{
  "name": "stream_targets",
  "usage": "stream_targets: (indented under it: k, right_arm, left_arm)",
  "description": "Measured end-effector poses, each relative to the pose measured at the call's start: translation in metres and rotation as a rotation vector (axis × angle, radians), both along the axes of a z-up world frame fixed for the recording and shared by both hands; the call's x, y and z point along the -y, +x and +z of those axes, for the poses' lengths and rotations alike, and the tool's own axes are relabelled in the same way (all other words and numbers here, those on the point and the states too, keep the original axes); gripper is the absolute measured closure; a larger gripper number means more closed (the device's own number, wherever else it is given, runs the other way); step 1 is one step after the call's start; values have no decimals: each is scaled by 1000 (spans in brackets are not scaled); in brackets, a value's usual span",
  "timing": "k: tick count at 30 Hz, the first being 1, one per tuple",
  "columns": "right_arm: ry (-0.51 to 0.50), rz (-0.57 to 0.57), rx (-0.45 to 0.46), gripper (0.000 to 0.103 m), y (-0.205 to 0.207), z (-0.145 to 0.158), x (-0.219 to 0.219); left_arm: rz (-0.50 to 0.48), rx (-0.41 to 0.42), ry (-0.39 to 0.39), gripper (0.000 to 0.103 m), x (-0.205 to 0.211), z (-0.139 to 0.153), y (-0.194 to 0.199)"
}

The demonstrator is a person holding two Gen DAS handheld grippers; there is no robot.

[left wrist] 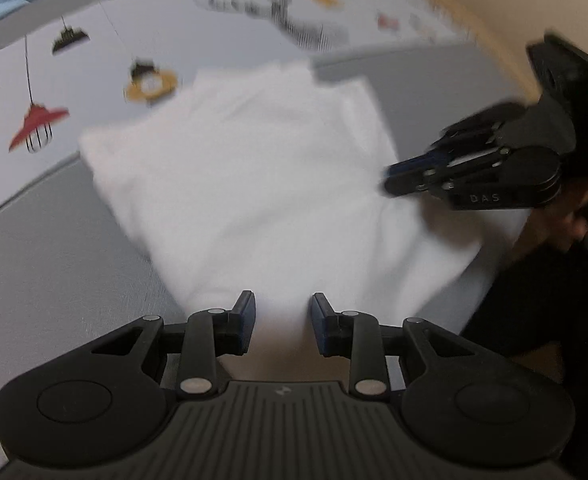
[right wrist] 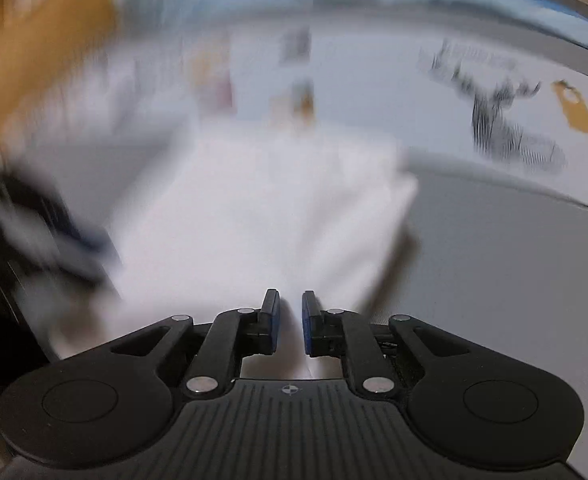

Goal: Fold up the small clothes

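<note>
Left wrist view: a white garment, already partly folded into a rough rectangle, lies across the grey bed surface, its far edge reaching the printed sheet with lamp motifs. The left gripper hovers at the garment's near edge, jaws parted with white cloth showing in the gap; whether they pinch it cannot be told. The right gripper comes in from the right over the garment's right edge, fingers close together; its hold cannot be told from here.

Right wrist view: heavy motion blur. The right gripper sits at the near edge of the same white garment, jaws narrowly parted, a strip of white fabric between them; a firm grasp cannot be confirmed. A dark blurred shape at left is likely the other tool.

The step appears to be another fold. Doing it well likely means gripping both near corners evenly, lifting together and laying edge on edge without dragging lower layers.

No containers are visible in either view.
</note>
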State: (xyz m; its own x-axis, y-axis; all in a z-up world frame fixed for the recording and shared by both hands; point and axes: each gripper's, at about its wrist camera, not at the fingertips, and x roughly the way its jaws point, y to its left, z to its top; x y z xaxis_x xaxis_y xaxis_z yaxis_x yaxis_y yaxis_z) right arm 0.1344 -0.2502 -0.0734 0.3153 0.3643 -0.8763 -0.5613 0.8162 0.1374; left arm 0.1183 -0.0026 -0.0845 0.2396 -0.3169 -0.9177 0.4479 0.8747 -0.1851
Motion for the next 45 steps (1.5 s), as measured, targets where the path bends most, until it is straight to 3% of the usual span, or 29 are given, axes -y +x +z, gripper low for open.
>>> stream_targets:
  k: [1, 2, 4, 7, 9, 15, 17, 19, 20, 21, 23, 24, 27, 31, 32, 34, 35, 36, 39, 42, 45]
  right_arm:
    - [-51, 16, -10, 84, -1, -10, 3]
    - [-31, -4, -19, 76, 1, -9, 8]
    - [41, -85, -70, 74, 12, -4, 22]
    - [78, -169, -33, 69, 18, 5, 32]
    - [141, -247, -20, 45, 25, 8, 40]
    - [231, -440, -155, 40, 59, -16, 46]
    - [248, -462, -186, 40, 65, -23, 41]
    - [259, -473, -204, 42, 68, -27, 38]
    - [265, -476, -211, 54, 70, -29, 36]
    - [283, -476, -217, 73, 71, -30, 36]
    - [315, -484, -215, 82, 73, -28, 33]
    - [312, -486, -205, 85, 74, -26, 29]
    - [395, -524, -151, 88, 78, -8, 31]
    - [457, -428, 68, 87, 77, 32, 12]
    - [455, -446, 96, 85, 80, 33, 10]
    - [336, -534, 179, 67, 87, 34, 5]
    - [278, -564, 219, 58, 89, 35, 4]
    - [261, -580, 251, 59, 88, 37, 5]
    - [348, -508, 259, 59, 81, 44, 6]
    - [352, -349, 143, 60, 75, 32, -13]
    - [165, -275, -18, 59, 72, -1, -36]
  left_arm:
    - [-11, -20, 36, 70, 3, -9, -1]
    - [-24, -25, 63, 69, 5, -14, -2]
    - [-14, -31, 50, 68, 1, -8, 3]
    - [153, 8, -39, 59, -24, 9, 20]
    - [283, 36, -63, 37, -39, 11, 30]
    - [445, -95, -142, 36, -58, -25, 52]
    - [474, -112, -211, 36, -63, -37, 55]
    - [511, -152, -243, 46, -63, -44, 59]
    - [508, -141, -266, 49, -63, -43, 62]
    - [495, -122, -263, 55, -62, -43, 64]
    - [481, -117, -262, 66, -64, -42, 67]
    - [462, -88, -262, 72, -65, -36, 70]
    - [441, 35, -262, 75, -72, -6, 76]
    - [434, 255, -250, 70, -85, 35, 76]
    - [476, 292, -243, 65, -90, 40, 78]
    - [555, 342, -206, 65, -98, 48, 79]
    - [571, 342, -213, 65, -101, 48, 78]
    - [573, 318, -229, 65, -104, 47, 77]
    - [529, 223, -224, 65, -99, 34, 75]
    - [484, 138, -172, 64, -90, 14, 72]
    - [483, -8, -155, 60, -93, -17, 69]
